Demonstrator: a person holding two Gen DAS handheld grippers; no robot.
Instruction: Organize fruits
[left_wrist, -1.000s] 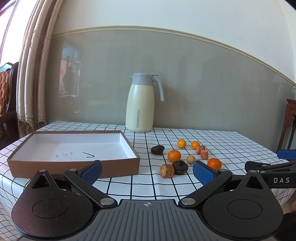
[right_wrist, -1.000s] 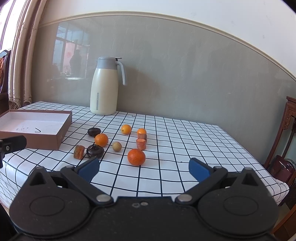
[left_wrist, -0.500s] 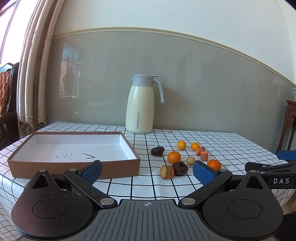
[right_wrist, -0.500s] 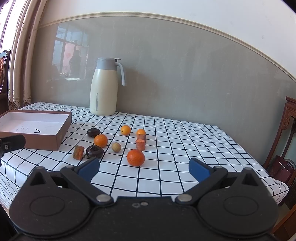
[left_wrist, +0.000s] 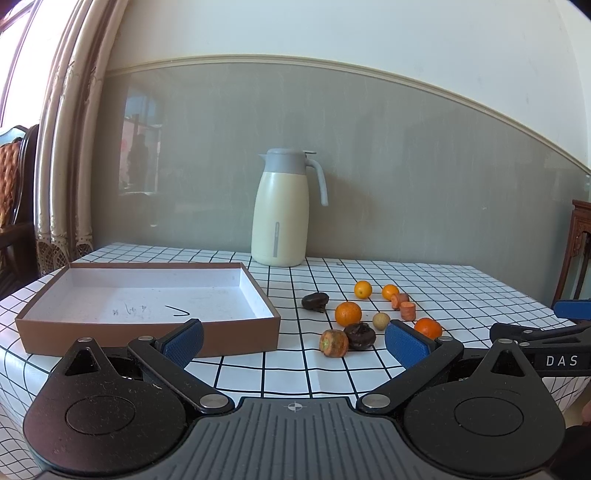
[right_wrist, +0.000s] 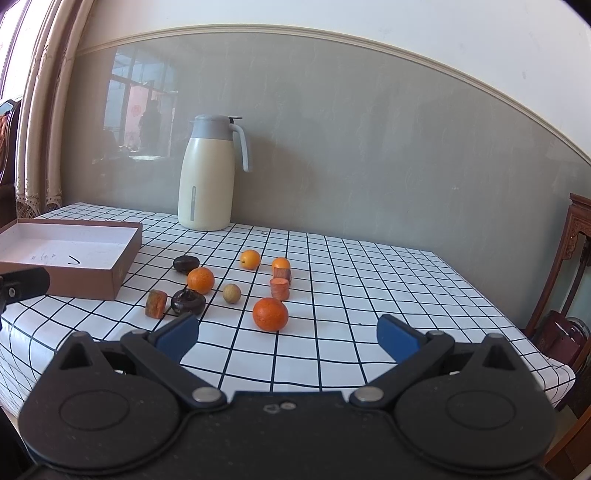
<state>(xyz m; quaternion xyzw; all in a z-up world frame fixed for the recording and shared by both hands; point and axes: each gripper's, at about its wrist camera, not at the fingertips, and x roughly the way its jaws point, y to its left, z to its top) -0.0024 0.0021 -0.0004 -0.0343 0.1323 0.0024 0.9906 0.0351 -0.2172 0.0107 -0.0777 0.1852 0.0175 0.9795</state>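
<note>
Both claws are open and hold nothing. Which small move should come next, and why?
Probably ease the right claw forward and down over the nearest orange. It lies almost straight ahead between the open fingers, apart from the other fruit. The brown box to the left has nothing in it yet.

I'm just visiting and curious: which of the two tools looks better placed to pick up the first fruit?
Probably the right tool: it is open with the nearest orange just ahead between its fingers. The left tool points nearer the brown box.
</note>
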